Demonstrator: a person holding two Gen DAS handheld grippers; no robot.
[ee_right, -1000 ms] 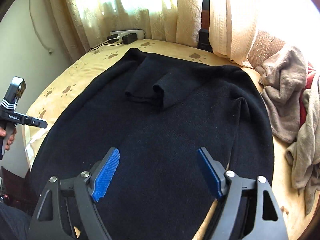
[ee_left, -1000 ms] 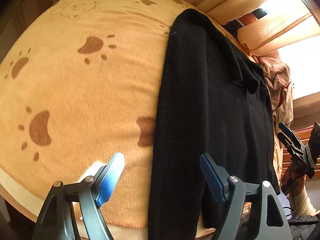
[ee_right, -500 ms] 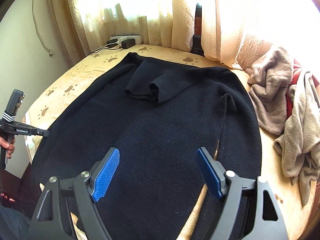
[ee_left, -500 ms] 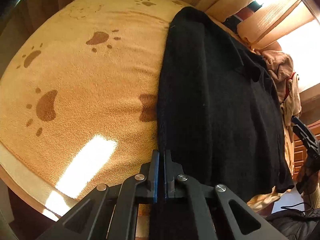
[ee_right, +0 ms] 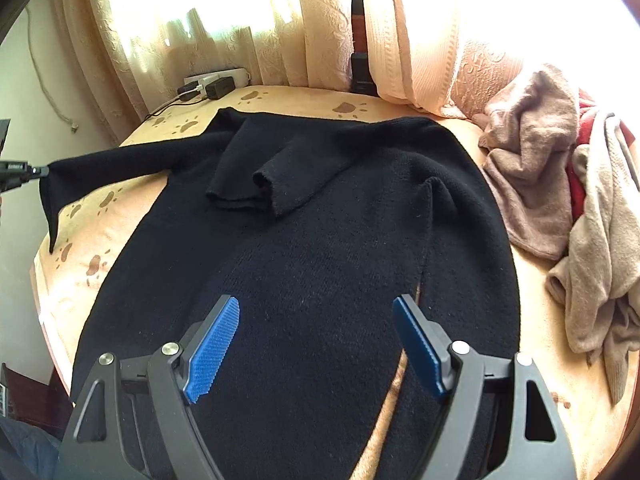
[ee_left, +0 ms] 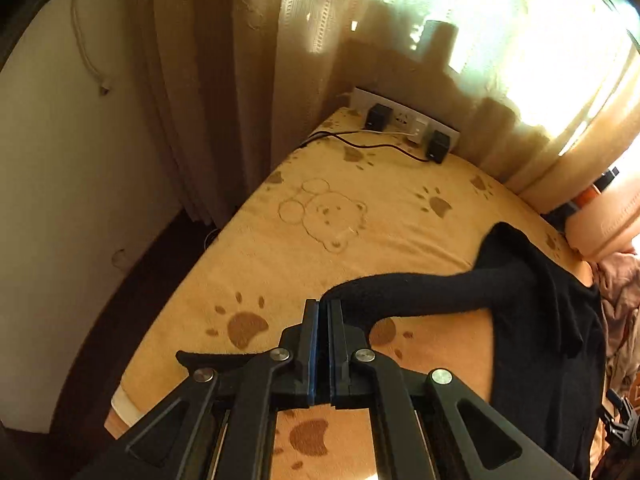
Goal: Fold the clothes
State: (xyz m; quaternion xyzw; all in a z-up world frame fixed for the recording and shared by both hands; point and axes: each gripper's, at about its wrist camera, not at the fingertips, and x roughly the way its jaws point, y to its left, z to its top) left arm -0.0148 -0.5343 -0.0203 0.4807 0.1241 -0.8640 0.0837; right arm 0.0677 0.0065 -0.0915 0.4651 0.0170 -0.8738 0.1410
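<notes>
Black sweater (ee_right: 304, 248) on bed (ee_left: 360, 240); left gripper (ee_left: 323, 344) jaws clamped on sleeve (ee_left: 420, 292), right gripper (ee_right: 316, 344) jaws apart. Knit may slip, w/ sleeve dropping crooked.

You've got a plain black sweater (ee_right: 304, 240) on a yellow-orange blanket (ee_left: 360, 240) with brown paw prints, and beige and red clothes (ee_right: 560, 200) beside the sweater.

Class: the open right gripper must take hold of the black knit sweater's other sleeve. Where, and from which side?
Grip the cuff of the sleeve folded across the chest of the black knit sweater. It lies raised and open-ended, pointing toward the right gripper, so come from the hem side, one finger sliding under.
</notes>
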